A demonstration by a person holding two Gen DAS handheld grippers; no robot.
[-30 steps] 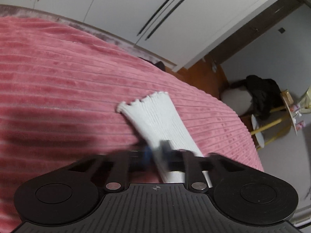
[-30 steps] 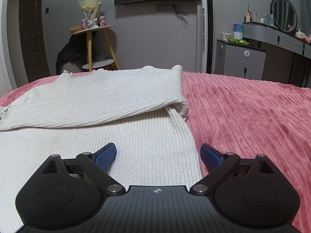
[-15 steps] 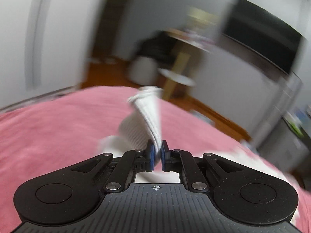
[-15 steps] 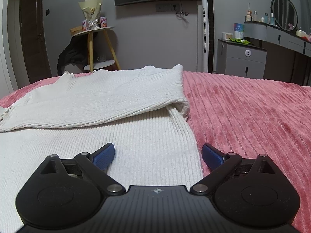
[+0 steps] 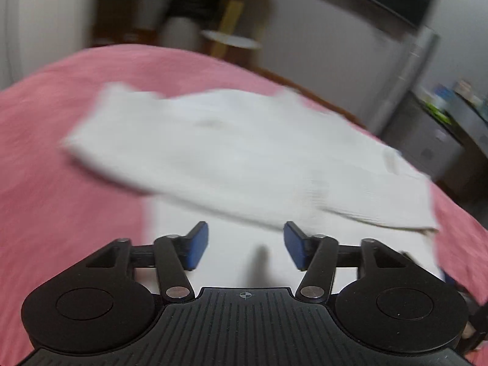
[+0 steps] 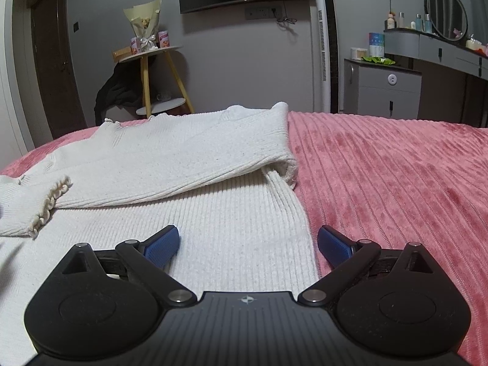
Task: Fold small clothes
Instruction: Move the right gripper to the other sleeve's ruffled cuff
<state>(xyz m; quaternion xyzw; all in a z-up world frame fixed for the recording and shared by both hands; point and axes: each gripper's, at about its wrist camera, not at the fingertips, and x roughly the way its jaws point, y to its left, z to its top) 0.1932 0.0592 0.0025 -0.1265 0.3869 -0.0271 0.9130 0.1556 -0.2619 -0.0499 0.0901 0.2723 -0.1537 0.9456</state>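
A white ribbed knit sweater [image 6: 189, 189] lies flat on the pink ribbed bedspread [image 6: 396, 183]. One sleeve is folded across its body, and a second sleeve with a frilled cuff [image 6: 50, 201] lies over its left side. My right gripper [image 6: 247, 241] is open and empty, low over the sweater's right edge. In the blurred left wrist view the sweater [image 5: 244, 152] lies ahead, and my left gripper [image 5: 245, 248] is open and empty just above it.
A wooden side table [image 6: 152, 70] with a bouquet and dark clothes stands beyond the bed's far edge. A grey cabinet [image 6: 384, 88] and a dresser with a round mirror [image 6: 446, 9] stand at the right. A TV hangs on the wall.
My left gripper carried the sleeve over onto the sweater, opened and let it go; the frilled cuff now lies on the sweater's left side. My right gripper has barely moved.
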